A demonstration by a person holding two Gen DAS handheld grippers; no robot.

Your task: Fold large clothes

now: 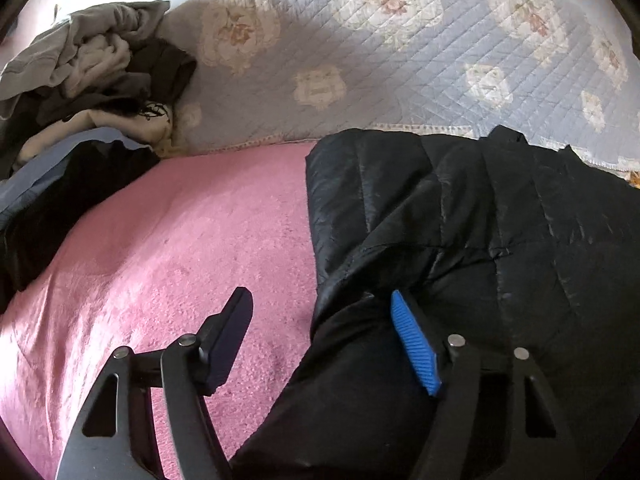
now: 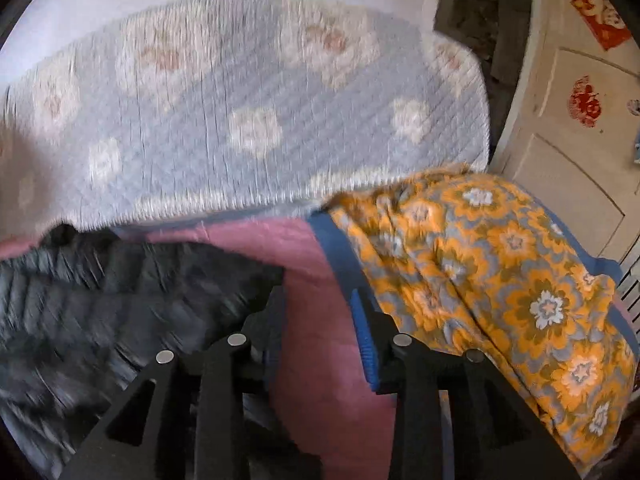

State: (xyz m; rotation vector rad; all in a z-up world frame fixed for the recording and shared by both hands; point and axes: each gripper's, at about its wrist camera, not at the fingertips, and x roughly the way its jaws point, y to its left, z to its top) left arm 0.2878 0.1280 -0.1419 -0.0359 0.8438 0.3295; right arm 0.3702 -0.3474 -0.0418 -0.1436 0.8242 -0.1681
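A black quilted puffer jacket (image 1: 480, 220) lies on the pink blanket (image 1: 180, 240) at the right of the left wrist view. My left gripper (image 1: 320, 304) is open, straddling the jacket's left edge near a sleeve, its blue-padded right finger (image 1: 414, 344) over the fabric. In the blurred right wrist view the jacket (image 2: 120, 300) lies at lower left. My right gripper (image 2: 316, 300) is open and empty over the pink blanket (image 2: 320, 360), just right of the jacket's edge.
A heap of grey, cream and black clothes (image 1: 92, 72) sits at the far left. A pale blue floral quilt (image 1: 400, 60) lies behind. An orange flowered quilt (image 2: 500, 300) lies at the right, with a cream door (image 2: 568, 140) beyond it.
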